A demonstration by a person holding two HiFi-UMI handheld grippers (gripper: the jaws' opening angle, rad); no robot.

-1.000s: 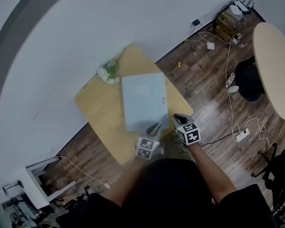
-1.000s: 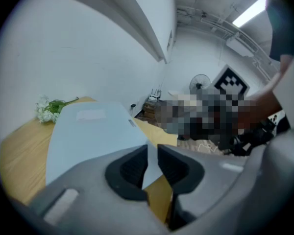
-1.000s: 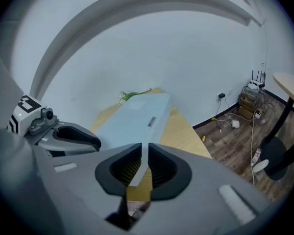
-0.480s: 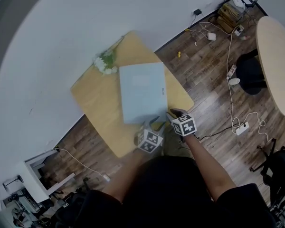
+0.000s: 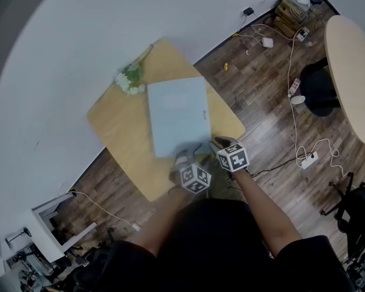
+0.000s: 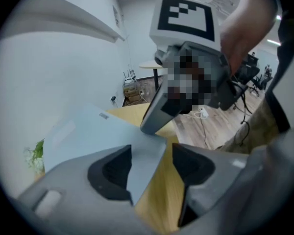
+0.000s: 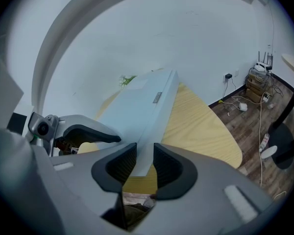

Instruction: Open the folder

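Observation:
A pale blue-grey folder point(image 5: 176, 115) lies shut on a small wooden table point(image 5: 118, 129). Both grippers are at its near edge. My left gripper point(image 5: 185, 159) stands by the near left part of that edge. In the left gripper view its jaws point(image 6: 152, 163) are opening wide, and a corner of the folder point(image 6: 88, 131) lies between them without touching the pads. My right gripper point(image 5: 216, 145) is at the near right corner. In the right gripper view its jaws point(image 7: 145, 163) are opening a little around the folder's point(image 7: 137, 106) thick edge.
A sprig of white flowers point(image 5: 129, 79) lies at the table's far corner, next to the white wall. To the right on the wood floor are a round table point(image 5: 353, 72), a black chair point(image 5: 319, 93), cables and a power strip point(image 5: 308, 159).
Both grippers have come down and forward to the folder's near edge. Their jaws have opened, and the left gripper has rolled.

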